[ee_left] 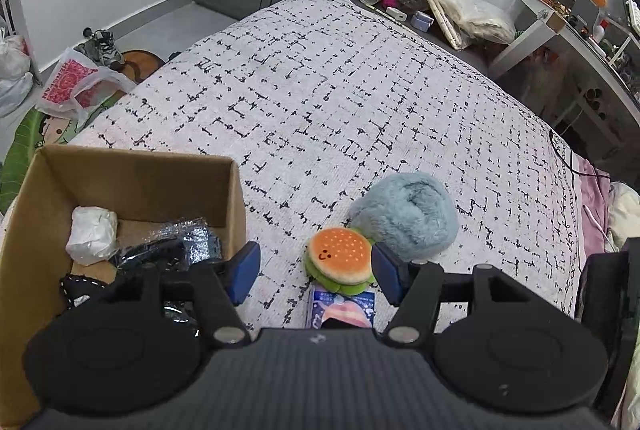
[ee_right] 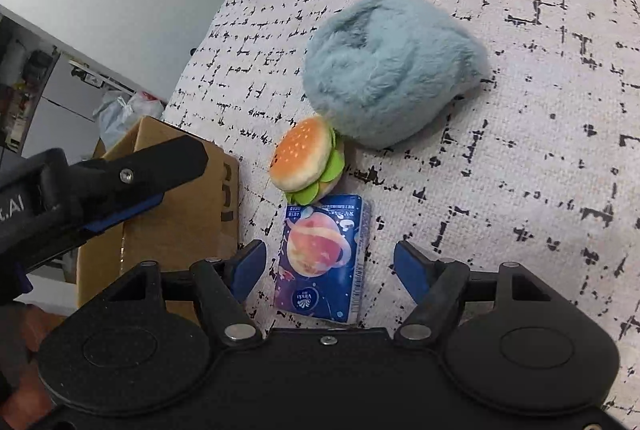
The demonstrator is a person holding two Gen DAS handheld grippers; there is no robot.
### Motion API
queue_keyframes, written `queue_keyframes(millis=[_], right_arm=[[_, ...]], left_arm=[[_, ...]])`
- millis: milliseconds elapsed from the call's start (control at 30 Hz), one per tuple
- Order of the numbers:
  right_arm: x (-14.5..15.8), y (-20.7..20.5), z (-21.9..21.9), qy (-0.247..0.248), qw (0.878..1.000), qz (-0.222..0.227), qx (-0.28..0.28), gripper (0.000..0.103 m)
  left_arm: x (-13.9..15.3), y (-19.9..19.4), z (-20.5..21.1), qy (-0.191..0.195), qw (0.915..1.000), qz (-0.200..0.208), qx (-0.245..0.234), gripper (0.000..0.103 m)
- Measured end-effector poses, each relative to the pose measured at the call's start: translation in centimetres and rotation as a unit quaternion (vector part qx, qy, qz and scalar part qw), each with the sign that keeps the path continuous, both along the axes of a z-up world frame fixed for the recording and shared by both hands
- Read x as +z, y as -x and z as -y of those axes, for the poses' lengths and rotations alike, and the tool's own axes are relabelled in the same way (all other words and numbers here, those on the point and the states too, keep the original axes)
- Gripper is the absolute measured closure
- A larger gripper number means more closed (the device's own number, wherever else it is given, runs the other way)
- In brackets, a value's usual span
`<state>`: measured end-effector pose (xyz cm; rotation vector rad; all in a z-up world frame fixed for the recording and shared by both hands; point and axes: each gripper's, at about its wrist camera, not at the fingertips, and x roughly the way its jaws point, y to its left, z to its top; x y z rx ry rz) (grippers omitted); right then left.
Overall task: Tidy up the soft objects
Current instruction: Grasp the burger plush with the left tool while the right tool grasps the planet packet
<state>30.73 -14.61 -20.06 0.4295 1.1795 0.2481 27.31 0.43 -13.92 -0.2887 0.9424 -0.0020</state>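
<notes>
With both grippers' fingers spread wide, the burger (ee_left: 340, 260) is approached by the left gripper (ee_left: 316, 272); closing is called for next.

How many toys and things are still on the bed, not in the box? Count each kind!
Burger plush: 1
Fluffy blue plush: 1
Tissue pack: 1
Total: 3

The tissue pack (ee_left: 342, 308) is half hidden behind the left gripper's body — cardboard box (ee_left: 132, 170) cut off at the frame's left edge.
</notes>
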Motion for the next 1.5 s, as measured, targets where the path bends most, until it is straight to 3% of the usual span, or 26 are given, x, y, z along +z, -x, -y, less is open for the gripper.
queue_keyframes(millis=[33, 67, 100, 133, 300, 700, 1000, 1333, 1433, 1500], right_arm=[[-0.1, -0.1, -0.2, 0.009, 1.0, 0.0, 0.003, 0.035], [-0.1, -0.2, -0.5, 0.02, 1.0, 0.002, 0.007, 0.044], [-0.1, -0.4, -0.9, 0.033, 0.999, 0.002, 0.011, 0.061], [-0.1, -0.5, -1.0, 0.037, 0.999, -0.002, 0.013, 0.067], [-0.2, -0.7, -0.6, 0.016, 1.0, -0.019, 0.005, 0.078], [1.3, 1.4, 2.9, 0.029, 0.997, -0.019, -0.063, 0.082], [2.9, 2.3, 6.1, 0.072, 0.989, 0.013, -0.127, 0.082], [3.6, 2.8, 8.1, 0.03, 0.989, 0.025, -0.143, 0.082], [3.8, 3.2, 8.7, 0.021, 0.989, 0.027, -0.144, 0.082], [3.7, 3.5, 9.0, 0.014, 0.989, 0.026, -0.144, 0.082]], left_arm=[[0.0, 0.0, -0.1, 0.001, 1.0, 0.002, -0.001, 0.042], [0.1, -0.1, -0.1, 0.0, 1.0, 0.003, -0.002, 0.042], [0.1, -0.2, -0.2, -0.001, 1.0, 0.002, -0.001, 0.042], [0.1, -0.4, -0.2, -0.002, 1.0, -0.001, 0.0, 0.042], [0.2, -1.3, 0.1, -0.021, 0.9997, -0.01, 0.002, 0.042], [-0.9, -3.1, 3.8, -0.045, 0.9982, -0.036, -0.019, 0.042], [-2.7, -4.7, 5.4, -0.118, 0.99, -0.075, -0.013, 0.042], [-4.6, -5.6, 8.5, -0.173, 0.98, -0.094, -0.03, 0.042], [-6.2, -6.2, 8.2, -0.155, 0.9812, -0.114, -0.017, 0.043], [-6.4, -6.4, 7.9, -0.136, 0.9843, -0.113, 0.0, 0.052]])
